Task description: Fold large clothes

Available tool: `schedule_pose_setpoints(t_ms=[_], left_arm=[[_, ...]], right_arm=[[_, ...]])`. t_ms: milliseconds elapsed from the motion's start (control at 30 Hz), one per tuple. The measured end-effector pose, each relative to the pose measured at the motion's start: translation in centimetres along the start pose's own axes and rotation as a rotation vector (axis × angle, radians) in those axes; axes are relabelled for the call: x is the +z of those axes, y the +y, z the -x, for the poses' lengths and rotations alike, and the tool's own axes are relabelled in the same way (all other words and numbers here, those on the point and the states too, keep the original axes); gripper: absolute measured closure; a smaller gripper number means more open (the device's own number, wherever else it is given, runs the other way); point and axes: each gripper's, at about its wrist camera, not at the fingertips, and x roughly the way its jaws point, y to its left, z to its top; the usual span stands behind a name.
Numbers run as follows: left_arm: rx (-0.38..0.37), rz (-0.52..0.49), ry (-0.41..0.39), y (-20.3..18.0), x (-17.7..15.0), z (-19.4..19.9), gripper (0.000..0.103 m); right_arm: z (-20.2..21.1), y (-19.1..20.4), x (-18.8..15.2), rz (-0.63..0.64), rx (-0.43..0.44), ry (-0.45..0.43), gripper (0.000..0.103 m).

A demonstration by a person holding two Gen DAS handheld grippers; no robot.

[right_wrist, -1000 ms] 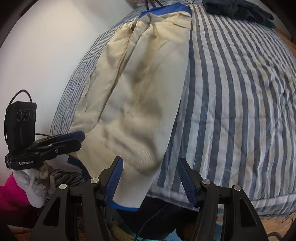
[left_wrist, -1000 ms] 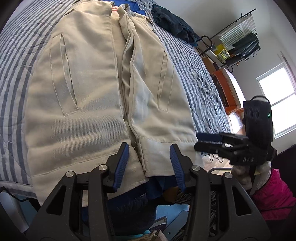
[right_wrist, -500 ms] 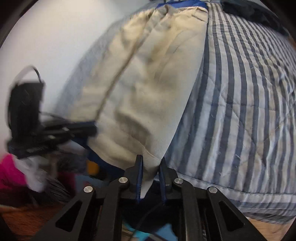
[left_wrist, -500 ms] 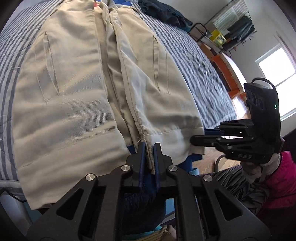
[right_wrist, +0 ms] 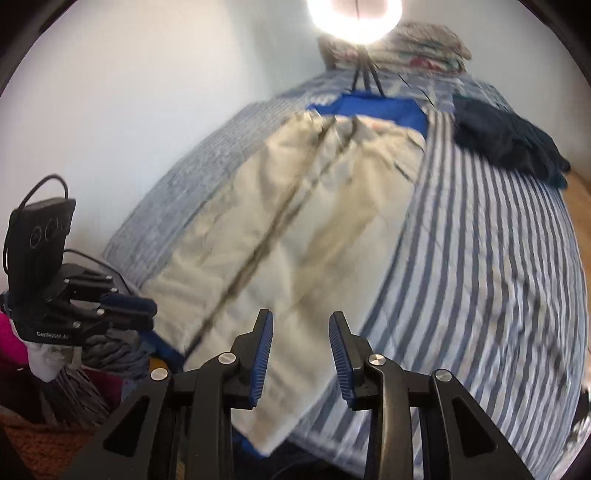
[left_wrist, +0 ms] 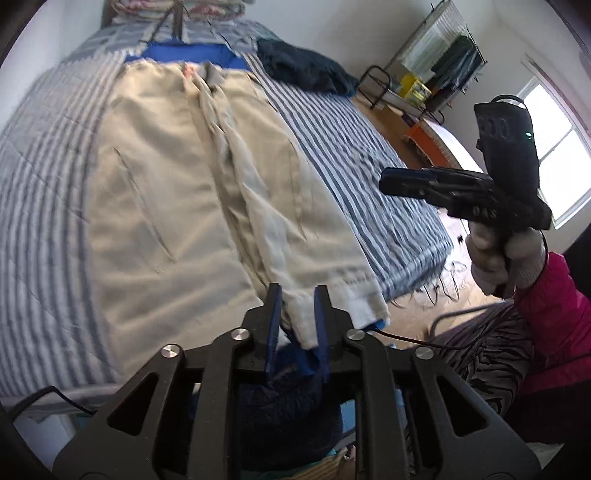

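The beige jacket [left_wrist: 177, 206] lay spread lengthwise down the striped bed [left_wrist: 369, 177], its collar toward the head end and its hem hanging over the foot edge, with a blue lining [left_wrist: 184, 55] showing beyond the collar. It looked like soft, fairly light cotton twill, limp enough to sag and drag, so I judged it would follow a pull only if taken at the firmer stitched hem or at a corner, not mid-panel.

The left gripper [left_wrist: 297, 317] stood with its jaws narrowed around the hem of the right-hand front panel at the foot edge; cloth passed between the pads, though a small gap remained and I could not tell whether it was truly pinched. The right gripper [right_wrist: 301, 350] had its jaws clearly apart, cloth lying between and below them at the jacket's lower corner, with no grip apparent.

The left wrist view showed the two slanted pockets, the open front seam, a dark garment [left_wrist: 306, 70] near the bed's far right edge and a clothes rack [left_wrist: 439, 70] by the window. The right wrist view (blurred) showed instead a bright ring light [right_wrist: 354, 14] and folded bedding [right_wrist: 399, 48] at the head of the bed.
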Motion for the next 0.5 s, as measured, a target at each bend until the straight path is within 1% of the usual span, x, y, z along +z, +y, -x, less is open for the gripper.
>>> schedule_pose_setpoints(t_ms=[33, 67, 100, 167, 233, 300, 400, 433, 500], left_arm=[[0.018, 0.005, -0.022, 0.8, 0.5, 0.8, 0.077], [0.039, 0.012, -0.039, 1.5, 1.0, 1.2, 0.076], [0.057, 0.025, -0.055, 2.4, 1.5, 1.6, 0.076], [0.077, 0.063, -0.078, 4.2, 2.2, 2.2, 0.076], [0.074, 0.127, -0.099, 6.2, 2.5, 2.7, 0.076], [0.072, 0.167, -0.102, 7.5, 2.8, 2.9, 0.076], [0.072, 0.186, -0.097, 8.4, 2.4, 2.9, 0.076], [0.069, 0.190, -0.093, 8.5, 2.3, 2.8, 0.076], [0.059, 0.194, -0.087, 8.8, 2.3, 2.7, 0.076]], right_arm=[[-0.3, -0.3, 1.0, 0.002, -0.015, -0.008, 0.070], [-1.1, -0.7, 2.3, -0.002, -0.034, -0.021, 0.071], [-2.2, -0.9, 3.6, -0.010, -0.038, -0.030, 0.074], [-4.9, -1.6, 6.0, -0.025, -0.071, -0.032, 0.077], [-7.8, -2.3, 8.3, -0.026, -0.114, -0.036, 0.078], [-10.6, -3.5, 10.5, -0.050, -0.143, -0.031, 0.078], [-13.9, -5.0, 12.1, -0.130, -0.138, -0.023, 0.078], [-15.1, -5.2, 12.4, -0.140, -0.136, -0.015, 0.079], [-17.3, -4.4, 12.5, -0.116, -0.136, 0.012, 0.079]])
